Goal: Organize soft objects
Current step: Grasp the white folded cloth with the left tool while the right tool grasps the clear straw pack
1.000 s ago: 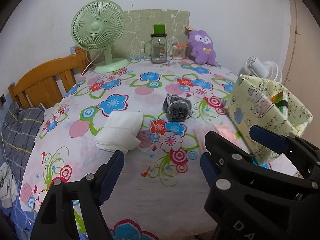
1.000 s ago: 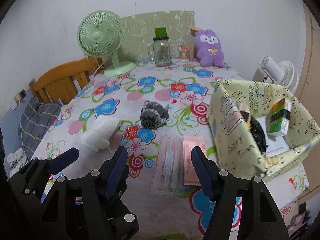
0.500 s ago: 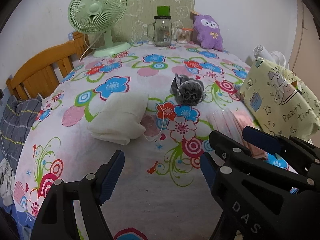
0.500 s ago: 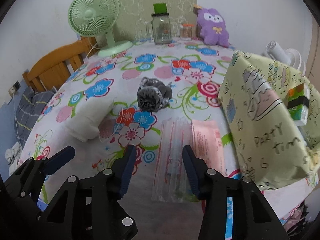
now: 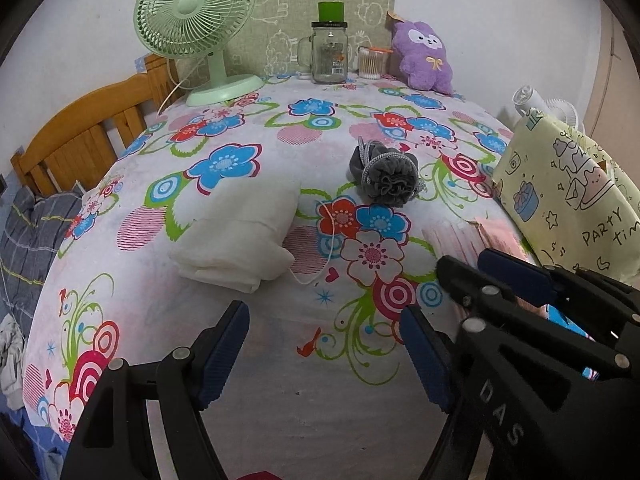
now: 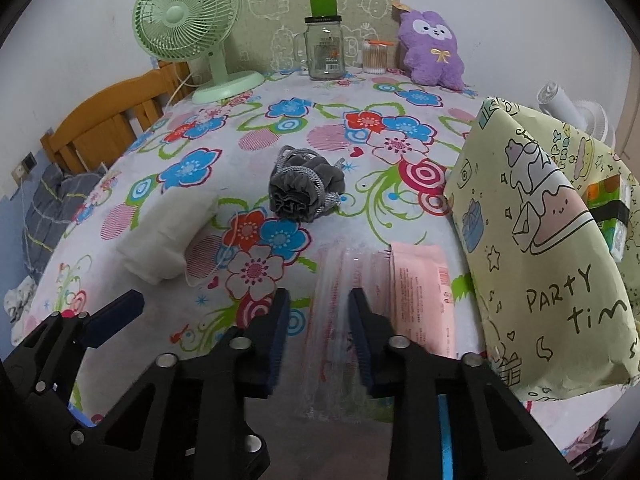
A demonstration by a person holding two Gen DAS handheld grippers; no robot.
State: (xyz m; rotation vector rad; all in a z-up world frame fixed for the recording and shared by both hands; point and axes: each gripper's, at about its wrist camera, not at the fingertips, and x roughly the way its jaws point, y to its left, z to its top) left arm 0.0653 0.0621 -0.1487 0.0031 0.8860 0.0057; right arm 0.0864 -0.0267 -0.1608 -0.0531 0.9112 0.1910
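The right hand-held gripper [image 6: 316,334], jaws half open, straddles the clear packet [image 6: 340,320] lying just ahead on the desk [image 6: 280,128]; it should pinch the packet's near edge squarely, while the left hand-held gripper [image 5: 324,344] hangs wide open, empty.

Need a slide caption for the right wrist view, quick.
Right hand-held gripper open over a clear plastic packet, pink packet and yellow paper bag alongside.
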